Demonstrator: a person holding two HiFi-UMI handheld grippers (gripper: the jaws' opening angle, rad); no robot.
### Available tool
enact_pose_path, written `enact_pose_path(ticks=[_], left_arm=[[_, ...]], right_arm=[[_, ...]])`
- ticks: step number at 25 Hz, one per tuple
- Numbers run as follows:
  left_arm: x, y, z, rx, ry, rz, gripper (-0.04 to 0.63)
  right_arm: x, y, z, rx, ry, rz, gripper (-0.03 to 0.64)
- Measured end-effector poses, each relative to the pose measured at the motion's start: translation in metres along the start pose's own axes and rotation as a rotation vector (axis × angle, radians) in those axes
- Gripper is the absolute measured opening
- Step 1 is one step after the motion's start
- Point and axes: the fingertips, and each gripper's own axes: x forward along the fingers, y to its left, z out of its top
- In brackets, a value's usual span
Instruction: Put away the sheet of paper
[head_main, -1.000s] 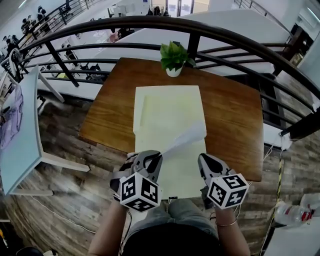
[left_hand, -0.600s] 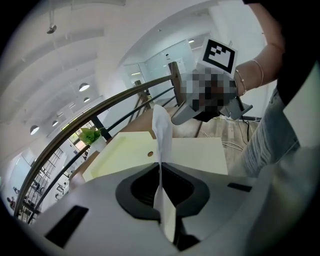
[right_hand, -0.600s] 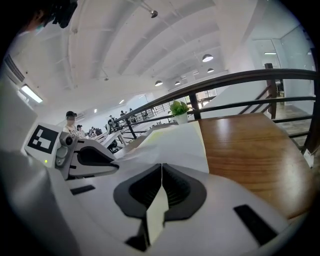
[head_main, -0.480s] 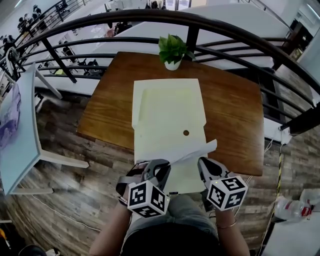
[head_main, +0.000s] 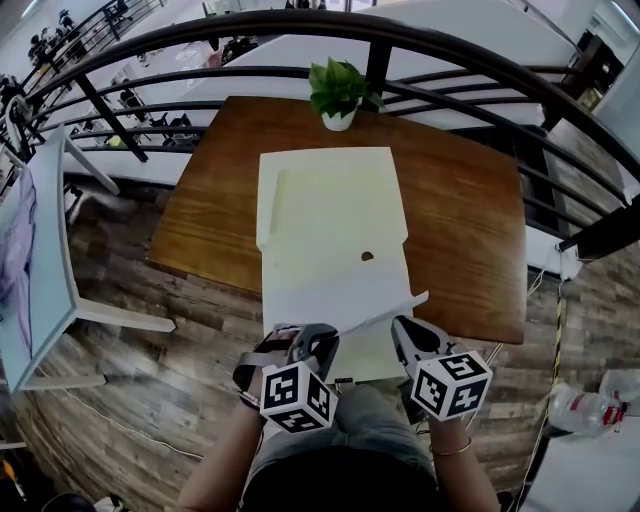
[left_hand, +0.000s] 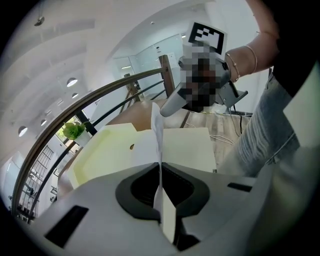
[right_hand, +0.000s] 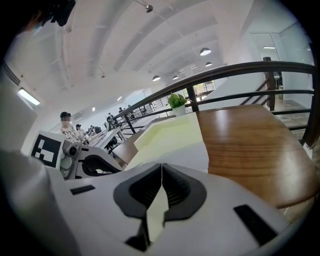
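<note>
**Desk:** What surfaces do you have, from your left?

**Operator:** I see a white side table (head_main: 45, 250) first. Next comes a glossy brown wooden table (head_main: 460, 220) with rounded corners. A pale yellow folder (head_main: 330, 200) lies opened flat on it, matte like card. Its far half forms a shallow tray with a raised rim, and there is a small dark round spot (head_main: 367, 256) near the fold. A leafy potted plant (head_main: 338, 92) in a white pot stands at the far edge, below a curved black railing (head_main: 470, 75).

**Desk:** And the sheet of paper?

**Operator:** The sheet of paper (head_main: 345, 303) is thin and white. It is lifted off the folder's near flap and slants up toward my right.

**Desk:** Anything you can't read?

**Operator:** The sheet's near left corner disappears behind the left gripper (head_main: 318, 340). In the left gripper view the sheet shows only edge-on. I can't identify the pale wedge below the right gripper's tips.

**Desk:** Grips and pose?

**Operator:** The left jaws are clamped on the sheet's edge. The right gripper (head_main: 405, 335) sits just beside the sheet's raised corner with its jaws pressed together, and I see nothing rising between them. Both grippers are held low in front of the person's lap. The forearms are bare, the marker cubes face up and the noses point toward the table.
</note>
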Motion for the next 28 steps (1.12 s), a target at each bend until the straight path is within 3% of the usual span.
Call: enact_pose_path(ticks=[12,28], left_arm=[[0.017,0.017,0.002,0.173,0.008,0.009,0.021],[0.037,0.054,-0.008,0.259,0.061,0.043,0.021]], right_arm=[[0.016,0.001,-0.006,0.007,0.034,0.033,0.028],[0.038,-0.004,0.002,-0.008,0.07,0.068,0.028]])
